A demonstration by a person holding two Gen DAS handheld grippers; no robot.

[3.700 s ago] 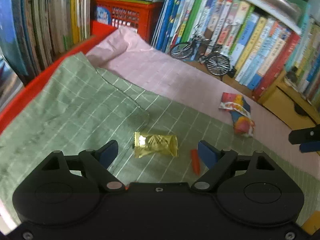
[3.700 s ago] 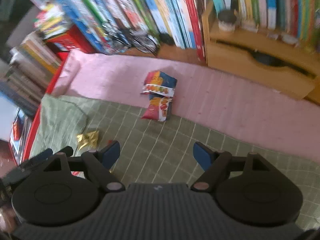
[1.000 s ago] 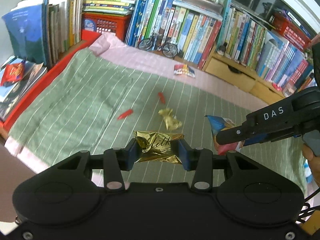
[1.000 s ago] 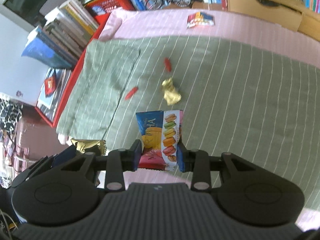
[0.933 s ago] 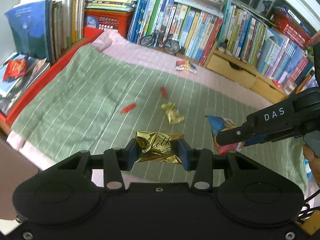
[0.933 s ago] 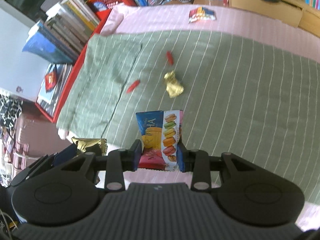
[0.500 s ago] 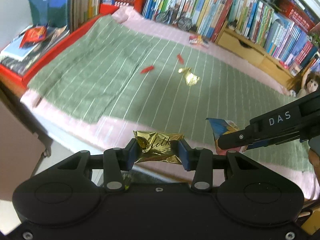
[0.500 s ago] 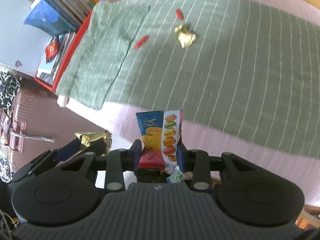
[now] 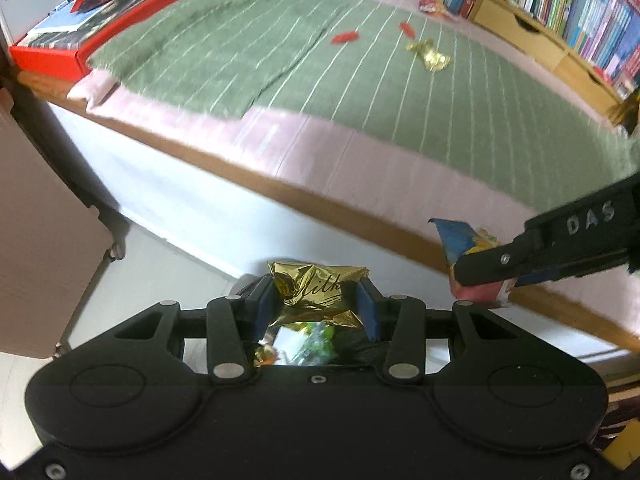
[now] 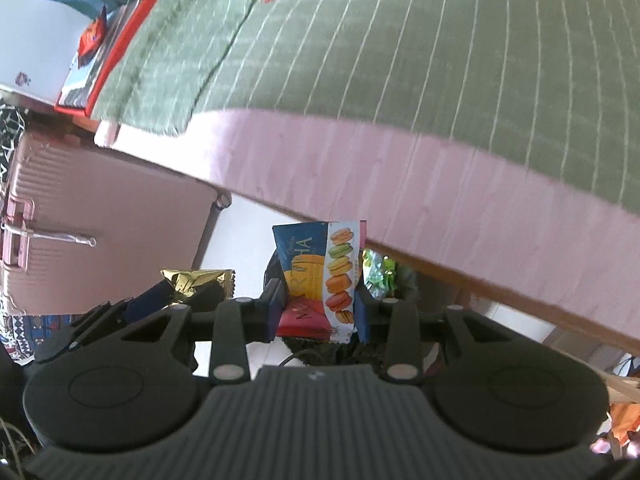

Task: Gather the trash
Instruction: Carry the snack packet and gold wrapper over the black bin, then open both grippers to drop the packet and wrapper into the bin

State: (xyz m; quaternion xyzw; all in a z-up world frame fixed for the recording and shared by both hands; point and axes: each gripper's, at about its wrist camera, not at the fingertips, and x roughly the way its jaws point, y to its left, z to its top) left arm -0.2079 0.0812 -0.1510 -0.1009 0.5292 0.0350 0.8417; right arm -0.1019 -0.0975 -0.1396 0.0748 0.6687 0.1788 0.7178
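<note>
Left gripper (image 9: 316,300) pinched tight on a gold wrapper (image 9: 318,290), held up off the floor. Right gripper (image 10: 316,308) squeezed shut on a macaron packet (image 10: 320,272), close beside the other one. Just under both, a dark trash bin (image 10: 384,280) with shiny scraps inside, standing by the side of the bed. Best to bring each claw right over the bin's mouth, stop, then open slowly, one at a time, so nothing drops on the floor. Farther off, on the green blanket (image 9: 360,80), more to pick up: a crumpled gold wrapper (image 9: 430,54), two little red scraps (image 9: 346,37), and far back a snack packet (image 9: 432,6) near the books (image 9: 580,8).
</note>
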